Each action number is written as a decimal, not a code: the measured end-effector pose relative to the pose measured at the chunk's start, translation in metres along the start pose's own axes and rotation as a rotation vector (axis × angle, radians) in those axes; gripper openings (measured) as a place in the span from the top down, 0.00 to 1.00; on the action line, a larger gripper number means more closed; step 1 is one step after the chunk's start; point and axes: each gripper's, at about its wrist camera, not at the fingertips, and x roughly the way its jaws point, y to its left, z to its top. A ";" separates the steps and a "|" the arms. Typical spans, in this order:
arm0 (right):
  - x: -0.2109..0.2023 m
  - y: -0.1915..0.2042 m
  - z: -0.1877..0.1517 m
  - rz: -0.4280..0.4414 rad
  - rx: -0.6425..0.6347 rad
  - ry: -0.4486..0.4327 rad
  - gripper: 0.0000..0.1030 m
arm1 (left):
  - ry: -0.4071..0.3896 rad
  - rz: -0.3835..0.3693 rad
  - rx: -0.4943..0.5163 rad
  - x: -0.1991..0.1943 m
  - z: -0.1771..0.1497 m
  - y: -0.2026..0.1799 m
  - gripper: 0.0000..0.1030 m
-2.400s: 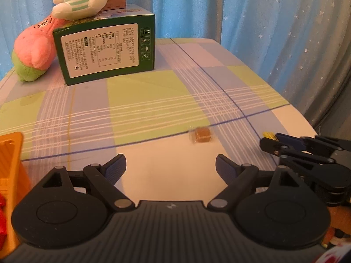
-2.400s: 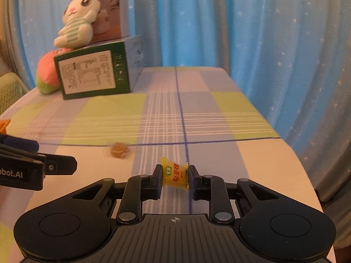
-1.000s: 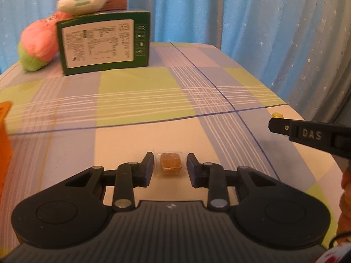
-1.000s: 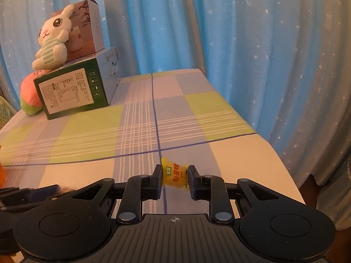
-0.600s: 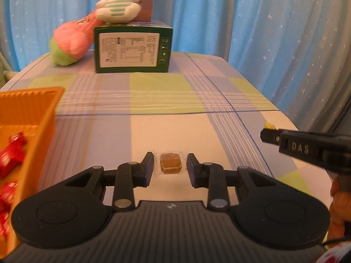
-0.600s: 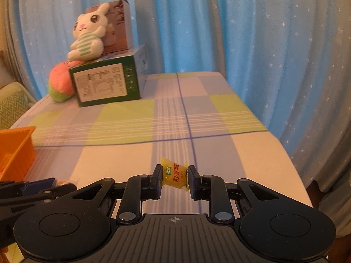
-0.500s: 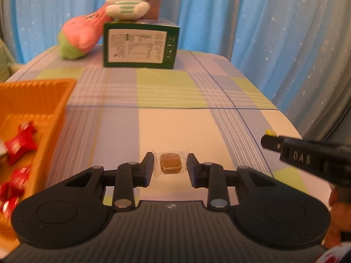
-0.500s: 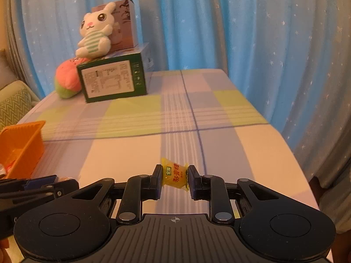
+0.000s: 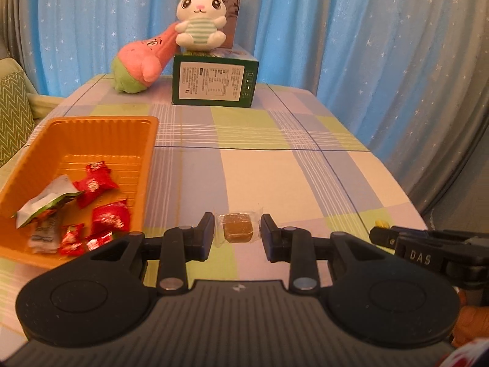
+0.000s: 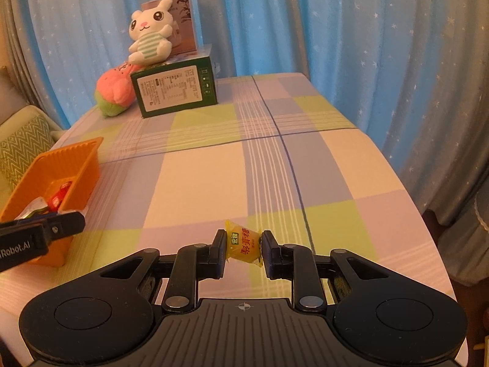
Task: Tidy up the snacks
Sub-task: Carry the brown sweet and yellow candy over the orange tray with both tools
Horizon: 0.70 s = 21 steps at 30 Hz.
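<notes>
In the left wrist view my left gripper (image 9: 237,235) is shut on a brown candy in clear wrap (image 9: 237,228), held above the checked tablecloth. To its left lies the orange tray (image 9: 146,159) with several red-wrapped sweets (image 9: 97,182) and a torn silver and green packet (image 9: 45,202). My right gripper (image 10: 243,246) is shut on a yellow wrapped candy (image 10: 244,242), also clear of the table. The orange tray (image 10: 88,165) shows at the left of the right wrist view, with the left gripper's fingertip (image 10: 55,229) in front of it. The right gripper's fingers (image 9: 409,246) reach in at the lower right of the left wrist view.
At the back of the table stands a green box (image 9: 214,84) with a white plush rabbit (image 9: 200,20) and a brown box on top. A pink and green plush toy (image 9: 139,62) leans beside it. Blue starred curtains hang behind. A cushioned seat (image 10: 21,140) stands left of the table.
Both grippers rose and swung left with their candies still held. The orange tray came fully into the left wrist view and entered the right wrist view.
</notes>
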 end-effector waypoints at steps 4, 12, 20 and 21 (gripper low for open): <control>-0.021 0.012 -0.008 0.004 -0.018 -0.003 0.76 | -0.003 -0.016 -0.010 -0.025 -0.002 0.006 0.72; -0.047 0.031 -0.013 0.015 -0.045 -0.016 0.76 | -0.021 -0.008 0.003 -0.059 -0.004 0.019 0.72; -0.058 0.049 -0.013 0.040 -0.071 -0.027 0.76 | -0.032 0.009 0.007 -0.081 -0.007 0.031 0.72; -0.059 0.052 -0.013 0.044 -0.075 -0.028 0.76 | -0.034 0.014 0.007 -0.083 -0.007 0.033 0.72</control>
